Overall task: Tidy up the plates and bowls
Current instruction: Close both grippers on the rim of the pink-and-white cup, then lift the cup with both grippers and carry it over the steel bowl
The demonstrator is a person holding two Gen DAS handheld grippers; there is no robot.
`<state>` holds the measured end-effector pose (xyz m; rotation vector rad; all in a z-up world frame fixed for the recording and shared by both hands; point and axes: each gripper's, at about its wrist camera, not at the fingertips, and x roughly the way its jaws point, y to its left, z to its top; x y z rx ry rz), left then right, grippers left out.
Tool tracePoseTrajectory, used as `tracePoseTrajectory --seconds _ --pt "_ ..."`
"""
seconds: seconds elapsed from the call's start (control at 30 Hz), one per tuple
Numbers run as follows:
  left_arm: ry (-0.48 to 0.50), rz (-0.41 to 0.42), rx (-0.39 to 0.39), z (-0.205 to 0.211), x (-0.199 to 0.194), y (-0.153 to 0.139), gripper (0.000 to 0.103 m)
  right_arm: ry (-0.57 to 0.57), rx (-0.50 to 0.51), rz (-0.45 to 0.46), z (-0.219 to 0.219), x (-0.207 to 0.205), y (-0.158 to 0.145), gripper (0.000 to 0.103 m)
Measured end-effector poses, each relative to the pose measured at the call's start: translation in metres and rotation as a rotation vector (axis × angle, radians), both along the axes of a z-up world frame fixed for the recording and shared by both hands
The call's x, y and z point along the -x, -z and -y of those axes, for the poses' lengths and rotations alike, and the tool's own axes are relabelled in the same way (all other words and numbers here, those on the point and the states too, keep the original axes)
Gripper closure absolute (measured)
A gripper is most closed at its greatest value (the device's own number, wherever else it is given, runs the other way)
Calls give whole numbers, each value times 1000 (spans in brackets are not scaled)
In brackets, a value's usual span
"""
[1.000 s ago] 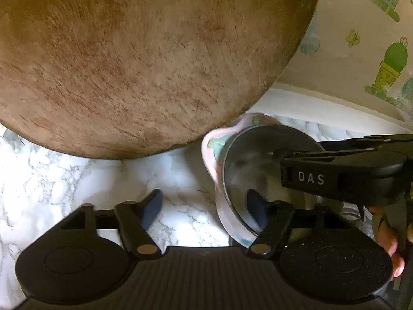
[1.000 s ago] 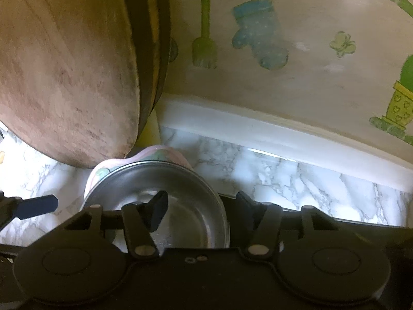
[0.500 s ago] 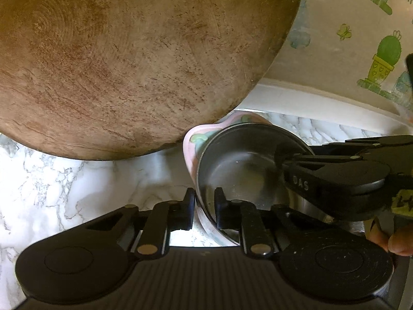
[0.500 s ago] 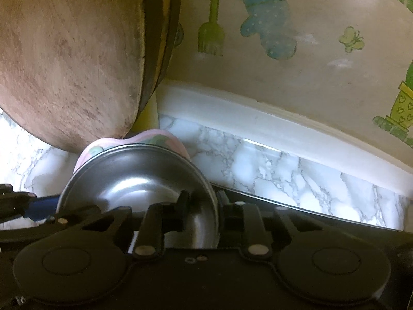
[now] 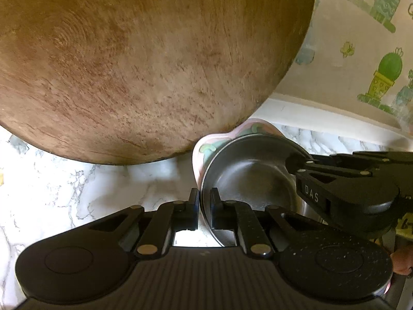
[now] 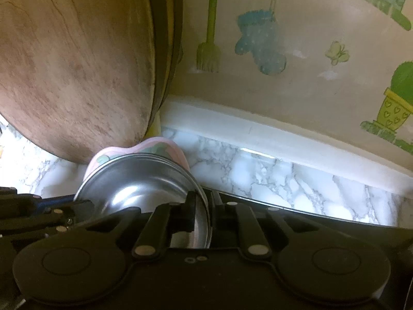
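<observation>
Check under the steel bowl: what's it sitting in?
The steel bowl sits nested in a pink dish with green markings; only the dish's far rim shows. The rest of it, and anything between them, is covered.

Left hand-held gripper (image 5: 204,208): matte black, ribbed body, silver pivot screws. Right hand-held gripper (image 6: 201,210): same (white "DAS" lettering).

A home kitchen is indicated by the marble-patterned table (image 6: 271,178), wallpaper (image 6: 296,82) printed with an oven mitt and cacti, and a round wooden board (image 5: 134,59).
</observation>
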<state>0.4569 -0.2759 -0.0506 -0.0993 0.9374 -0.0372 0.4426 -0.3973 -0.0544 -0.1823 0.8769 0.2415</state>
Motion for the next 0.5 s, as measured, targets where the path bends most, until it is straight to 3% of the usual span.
tracePoseTrajectory --seconds 0.13,0.2,0.33,0.5 --pt "22 34 46 1 7 -15 101 11 -17 9 2 5 -8 93" --pt "32 58 24 6 11 -22 103 8 -18 14 1 10 -12 93" --pt "18 37 44 -3 11 -23 103 35 20 16 1 11 -11 94" --pt "13 -10 76 -17 8 -15 100 44 -31 -10 13 8 -9 94"
